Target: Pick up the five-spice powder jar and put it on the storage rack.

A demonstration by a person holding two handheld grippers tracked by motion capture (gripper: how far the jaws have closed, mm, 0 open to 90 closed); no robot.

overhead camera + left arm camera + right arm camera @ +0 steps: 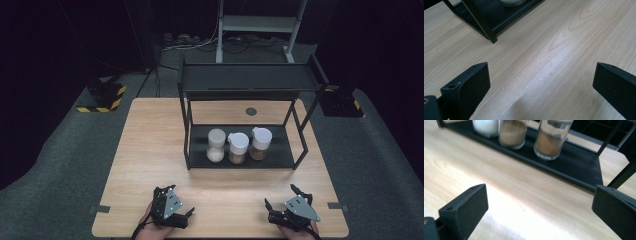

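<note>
High view: your left gripper (176,216) and right gripper (285,210) both sit low at the near edge of the light wooden table (145,155), well apart from each other, one toward each near corner. Your hands come in from the bottom edge behind them.

The black metal two-tier rack (248,80) stands mid-table, beyond both grippers. On its lower shelf, three jars sit in a row: a clear glass jar with white contents and a rounded white cap (216,145) on the left, a clear glass jar with brown powder and a white pour lid (238,147) in the middle, and a second clear brown-powder jar with a white lid (260,143) on the right. The middle and right jars are just beside each other; I cannot tell whether they touch. The top shelf looks bare.

Left gripper view: jaws spread wide, nothing between them, only bare tabletop. A rack corner post stands ahead, with the bottom of the white jar (512,2) at the top edge.

Right gripper view: jaws also spread wide, nothing held. Ahead on the rack's shelf are the white jar (485,127), then the middle brown jar (512,133), then the right brown jar (551,141). They are near but clear of the jaws.
</note>
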